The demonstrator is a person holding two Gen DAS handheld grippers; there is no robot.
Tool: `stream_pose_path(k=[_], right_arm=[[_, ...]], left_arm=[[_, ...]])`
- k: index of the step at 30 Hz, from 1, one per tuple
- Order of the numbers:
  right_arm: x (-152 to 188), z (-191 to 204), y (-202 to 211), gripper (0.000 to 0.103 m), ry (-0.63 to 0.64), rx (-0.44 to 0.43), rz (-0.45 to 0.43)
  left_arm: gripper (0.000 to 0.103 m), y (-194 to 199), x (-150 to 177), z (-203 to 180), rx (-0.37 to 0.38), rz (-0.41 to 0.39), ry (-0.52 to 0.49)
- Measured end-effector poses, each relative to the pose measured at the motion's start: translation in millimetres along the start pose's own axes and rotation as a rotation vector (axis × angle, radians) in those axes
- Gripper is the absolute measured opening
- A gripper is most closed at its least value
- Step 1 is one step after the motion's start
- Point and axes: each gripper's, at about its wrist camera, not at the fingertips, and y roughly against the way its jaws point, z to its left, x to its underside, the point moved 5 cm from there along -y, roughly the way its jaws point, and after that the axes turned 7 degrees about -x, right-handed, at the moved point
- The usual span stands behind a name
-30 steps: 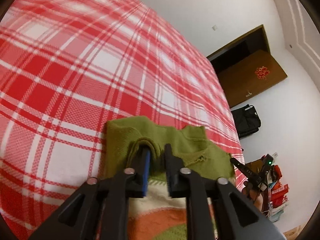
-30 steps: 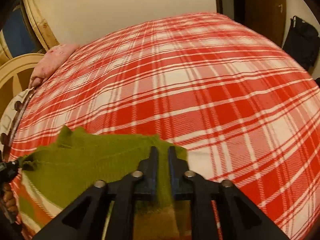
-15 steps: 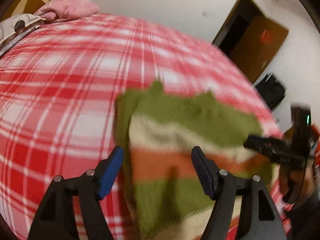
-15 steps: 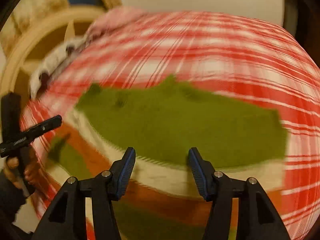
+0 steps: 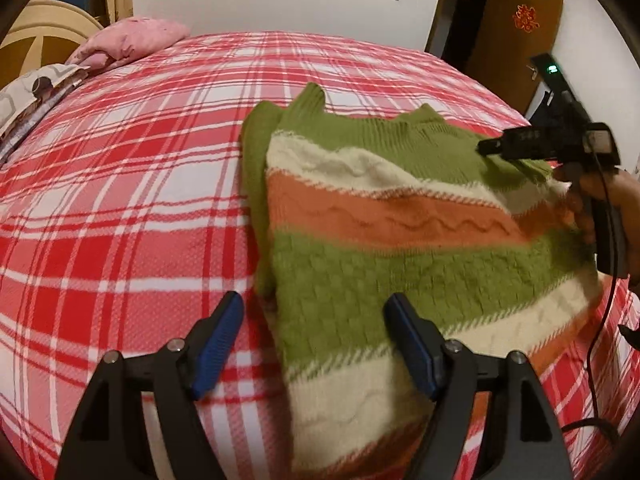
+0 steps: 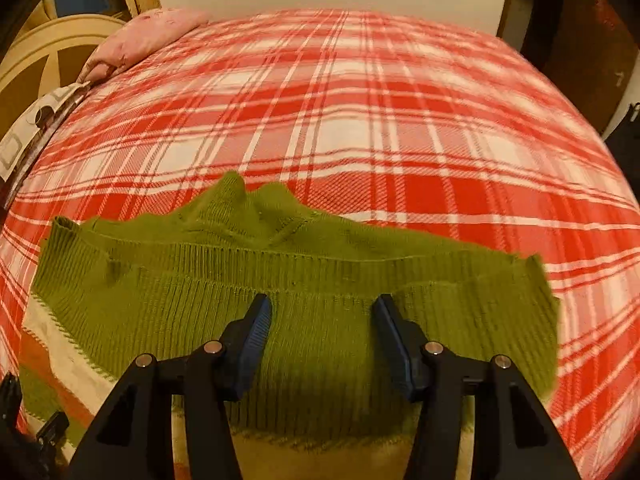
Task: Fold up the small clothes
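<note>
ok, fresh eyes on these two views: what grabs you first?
The striped sweater, green, cream and orange, lying folded on the red plaid bedspread at centre. Over its near edge the left gripper is opening, nothing pinched; the right gripper hangs open above the green ribbed part. A pink pillow sits far left.

The bed (image 5: 120,208) (red-and-white plaid cover) carries a striped knit sweater (image 5: 400,248) and a pink pillow (image 5: 136,40).
</note>
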Motion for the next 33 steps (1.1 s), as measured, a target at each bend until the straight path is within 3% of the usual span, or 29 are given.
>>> stream_pose_path(k=[5, 8, 11, 13, 18, 20, 22, 25, 29, 33], right_arm=[[34.5, 3.8, 61.0, 0.056, -0.001, -0.156, -0.050], [76.5, -18.6, 105.2, 0.056, -0.010, -0.139, -0.106], [120.6, -71.2, 140.2, 0.056, -0.118, -0.051, -0.151], [143.6, -95.6, 144.6, 0.056, -0.187, -0.042, -0.129], [159.1, -105.9, 140.6, 0.055, -0.254, -0.190, -0.124], [162.3, -106.3, 128.4, 0.044, -0.261, -0.154, -0.083], [168.4, -104.6, 117.2, 0.014, -0.252, -0.118, -0.045], [182.4, -101.3, 119.2, 0.005, -0.229, -0.092, -0.020], [194.9, -100.4, 120.2, 0.004, -0.196, -0.059, 0.009], [185.6, -89.5, 138.2, 0.005, -0.140, -0.027, -0.050]], left_arm=[[0.078, 7.9, 11.8, 2.3, -0.003, -0.005, 0.004], [0.078, 13.7, 18.4, 6.7, 0.017, -0.008, 0.019], [0.078, 18.8, 24.9, 8.8, 0.024, -0.013, 0.021], [0.078, 21.0, 27.5, 7.8, 0.015, -0.026, 0.020], [0.078, 19.9, 27.8, 7.1, 0.001, -0.017, 0.017], [0.078, 21.2, 30.3, 7.0, -0.007, -0.014, 0.010], [0.078, 23.7, 34.3, 8.0, -0.010, -0.016, 0.012], [0.078, 28.4, 40.7, 10.2, -0.010, -0.017, 0.020], [0.079, 33.7, 48.0, 10.3, -0.021, -0.029, 0.023], [0.079, 32.3, 46.2, 11.4, -0.015, -0.025, 0.033]])
